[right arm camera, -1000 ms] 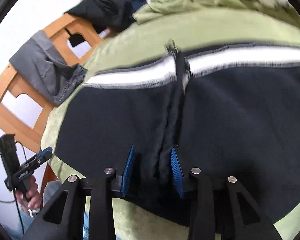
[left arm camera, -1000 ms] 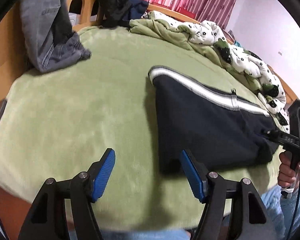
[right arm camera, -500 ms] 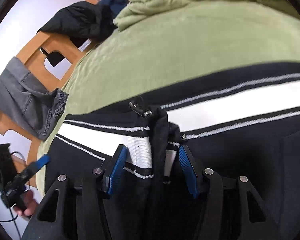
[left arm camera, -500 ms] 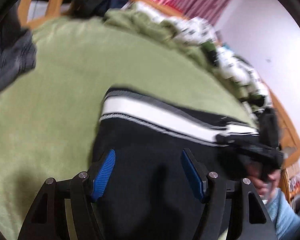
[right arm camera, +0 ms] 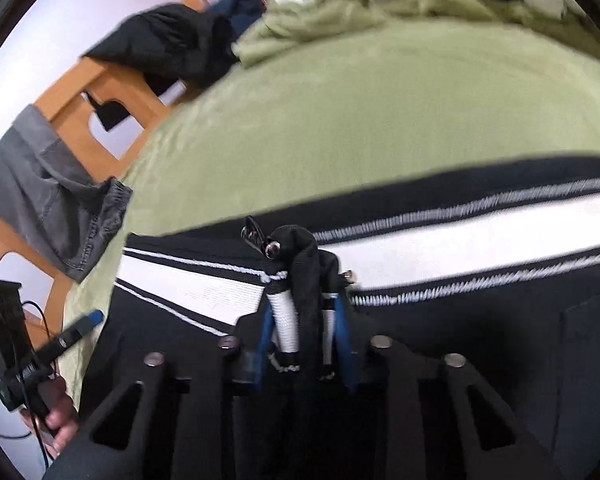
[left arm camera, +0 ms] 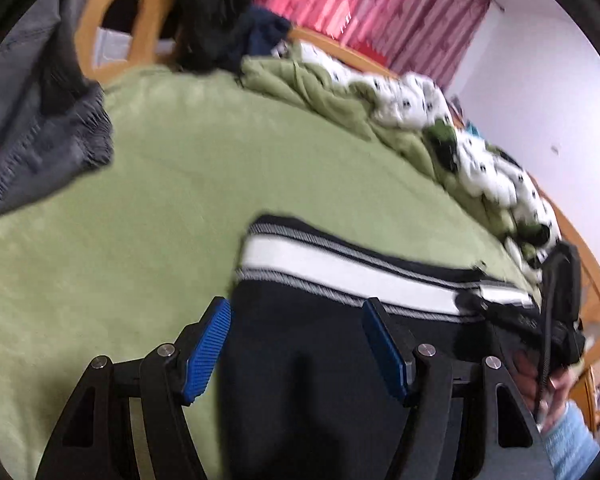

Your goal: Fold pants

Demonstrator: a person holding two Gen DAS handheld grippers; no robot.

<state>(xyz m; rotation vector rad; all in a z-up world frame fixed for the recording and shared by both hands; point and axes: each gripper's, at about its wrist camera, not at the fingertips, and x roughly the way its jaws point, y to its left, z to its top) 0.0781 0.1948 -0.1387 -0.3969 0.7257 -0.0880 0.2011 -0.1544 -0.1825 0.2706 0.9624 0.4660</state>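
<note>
One pair of black pants (right arm camera: 440,320), striped, across the lower frame on the green bedspread (right arm camera: 360,112). We have just closed the right gripper (right arm camera: 304,330) on the bunched edge; the left gripper (left arm camera: 296,352) hangs wide at the corner. Clamp there next, then lift both evenly.

The pants (left arm camera: 340,344) are spread on the bed (left arm camera: 180,208), with their waistband (right arm camera: 480,248) laid across the far side. In the left wrist view a garment (left arm camera: 32,136) is draped at ten o'clock over the bed frame (left arm camera: 100,20), a heap of clothes (left arm camera: 216,12) is piled at twelve o'clock, and a rumpled quilt (left arm camera: 420,120) is bunched along the edge from one to three o'clock. A curtain (left arm camera: 372,12) is hung behind the quilt at one o'clock.
</note>
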